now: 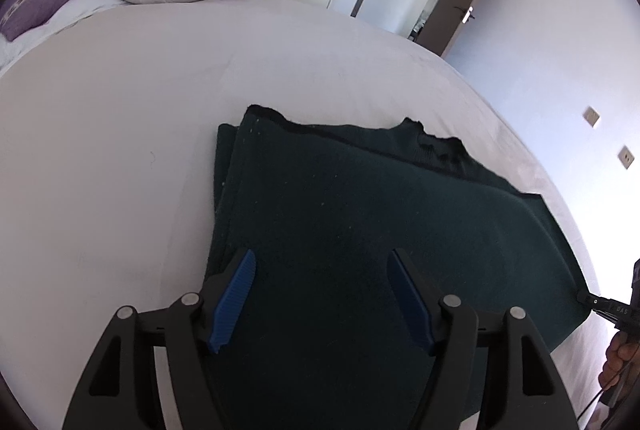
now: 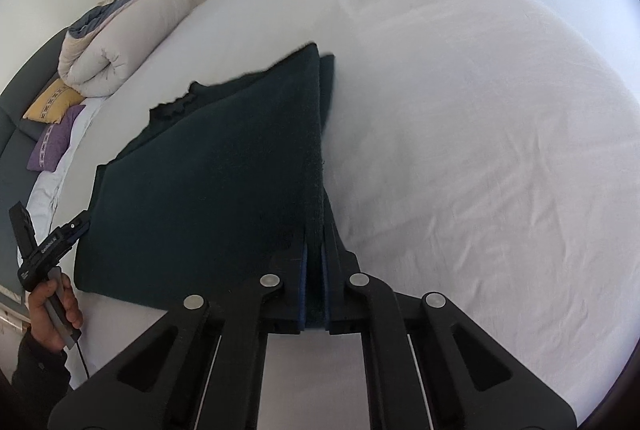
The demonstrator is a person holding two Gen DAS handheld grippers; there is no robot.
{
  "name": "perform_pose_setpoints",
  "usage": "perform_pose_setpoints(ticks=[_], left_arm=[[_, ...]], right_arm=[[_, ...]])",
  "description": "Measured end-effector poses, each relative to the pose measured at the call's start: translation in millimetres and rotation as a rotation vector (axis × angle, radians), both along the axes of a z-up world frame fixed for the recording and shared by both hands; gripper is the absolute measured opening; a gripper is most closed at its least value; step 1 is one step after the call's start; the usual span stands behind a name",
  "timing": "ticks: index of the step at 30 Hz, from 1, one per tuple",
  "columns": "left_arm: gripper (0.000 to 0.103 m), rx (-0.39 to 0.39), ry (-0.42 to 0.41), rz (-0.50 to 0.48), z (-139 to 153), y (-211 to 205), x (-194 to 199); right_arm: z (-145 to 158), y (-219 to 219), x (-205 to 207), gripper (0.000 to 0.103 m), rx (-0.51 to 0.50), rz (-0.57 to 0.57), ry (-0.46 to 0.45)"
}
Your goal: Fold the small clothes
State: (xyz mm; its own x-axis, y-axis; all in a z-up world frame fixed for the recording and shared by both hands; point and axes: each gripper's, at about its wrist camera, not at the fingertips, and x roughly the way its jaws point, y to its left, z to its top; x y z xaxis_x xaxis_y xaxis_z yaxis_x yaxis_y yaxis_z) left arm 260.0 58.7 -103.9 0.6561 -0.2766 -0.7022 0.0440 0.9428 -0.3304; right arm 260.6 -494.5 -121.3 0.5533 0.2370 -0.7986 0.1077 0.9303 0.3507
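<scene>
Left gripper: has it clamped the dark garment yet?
No, the left gripper hangs over the dark garment with its blue pads spread wide apart, pinching no cloth.

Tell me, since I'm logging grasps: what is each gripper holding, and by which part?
The right gripper is shut on the dark green garment, pinching its near edge. The left gripper hangs open above the garment, holding nothing.

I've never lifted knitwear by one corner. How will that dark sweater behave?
Probably floppy: the dark sweater drapes from the right gripper pinching its edge. Likely grippy, not slippery; the knit looks fuzzy. Stacked layers may slide apart.
</scene>
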Motion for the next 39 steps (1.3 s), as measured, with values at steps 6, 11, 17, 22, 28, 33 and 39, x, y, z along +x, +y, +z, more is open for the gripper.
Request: perform_pose_setpoints(ticks=[6, 11, 17, 22, 28, 33, 39], left_arm=[[0.069, 0.016, -0.004, -0.018, -3.3, 0.6, -5.9], [0.069, -0.014, -0.01, 0.002, 3.8, 8.5, -12.9], [0.069, 0.01, -0.093, 0.0, 42.2, 4.8, -16.5], [0.069, 0.029, -0.095, -0.04, 45.3, -26.7, 19.4], [0.063, 0.096, 0.037, -0.005, -7.6, -19.2, 53.9], [0.041, 0.101, -0.009, 0.032, -11.9, 5.7, 22.8], [0.033, 0.083, 0.0, 0.05, -13.8, 20.1, 4.6]], right_arm=[[-28.4, -25.1, -10.2, 0.004, 0.149, -0.035, 0.013], [-28.8, -24.5, -1.2, 0.006, 0.149, -0.014, 0.035], [25.7, -6.2, -11.3, 0.032, -0.069, -0.096, -0.062], [46.1, 66.1, 23.1, 0.058, 0.202, 0.13, -0.178], [-13.6, 151.4, 100.8, 0.056, 0.408, 0.264, -0.022], [-44.8, 148.7, 126.2, 0.038, 0.408, 0.235, 0.007], [-57.2, 88.2, 128.6, 0.029, 0.533, 0.152, -0.038]])
